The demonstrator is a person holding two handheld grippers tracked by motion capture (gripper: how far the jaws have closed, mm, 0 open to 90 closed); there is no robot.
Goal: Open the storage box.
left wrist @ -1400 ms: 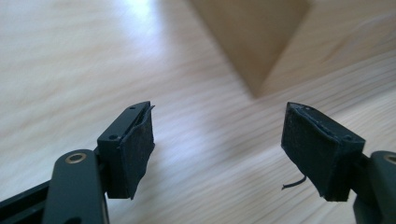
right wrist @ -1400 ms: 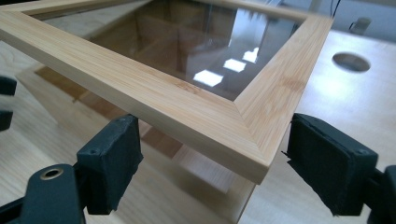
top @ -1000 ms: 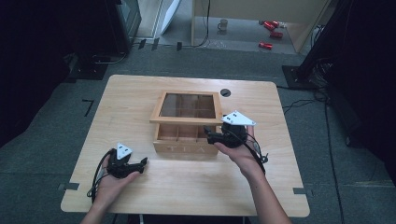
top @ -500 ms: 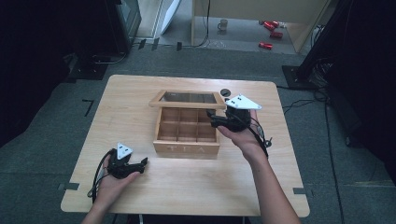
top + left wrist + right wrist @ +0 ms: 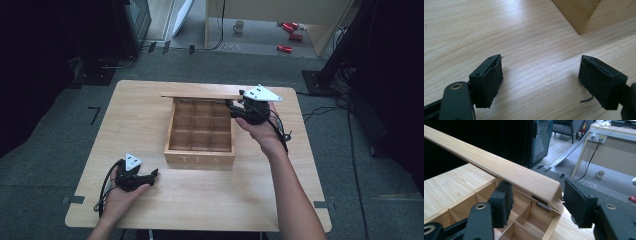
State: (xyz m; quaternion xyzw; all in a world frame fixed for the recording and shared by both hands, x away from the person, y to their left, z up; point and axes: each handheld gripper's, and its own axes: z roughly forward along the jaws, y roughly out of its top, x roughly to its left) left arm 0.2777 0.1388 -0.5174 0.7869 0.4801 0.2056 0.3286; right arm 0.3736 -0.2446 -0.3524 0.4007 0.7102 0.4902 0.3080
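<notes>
1. High view: I am watching the right gripper [image 5: 234,107] working at the far right corner of the tea box [image 5: 200,157], which is sitting mid-table [image 5: 150,100] with its lid [image 5: 200,95] swung up on the far edge.
2. Right gripper view: I am seeing the jaws straddling the lid [image 5: 499,167] at its corner. They have just been closing, with the lid's edge between them, but the pads are not yet pressing on it; gaps are showing on both sides.
3. I am judging the lid as light, stiff and thin, a pale wooden frame turning on a small metal hinge [image 5: 543,206]. It is standing near upright, so it is likely to fall either way if released early.
4. I am picking the frame's edge near the corner as the place to hold; the smooth finish is looking slippery, so a square, firm pinch seems wise.
5. I am noting nine empty square compartments inside the box, split by thin wooden dividers.
6. Left gripper view: the left gripper [image 5: 540,80] is resting spread over bare, grained tabletop, pinching nothing, with a box corner [image 5: 580,15] just ahead.
</notes>
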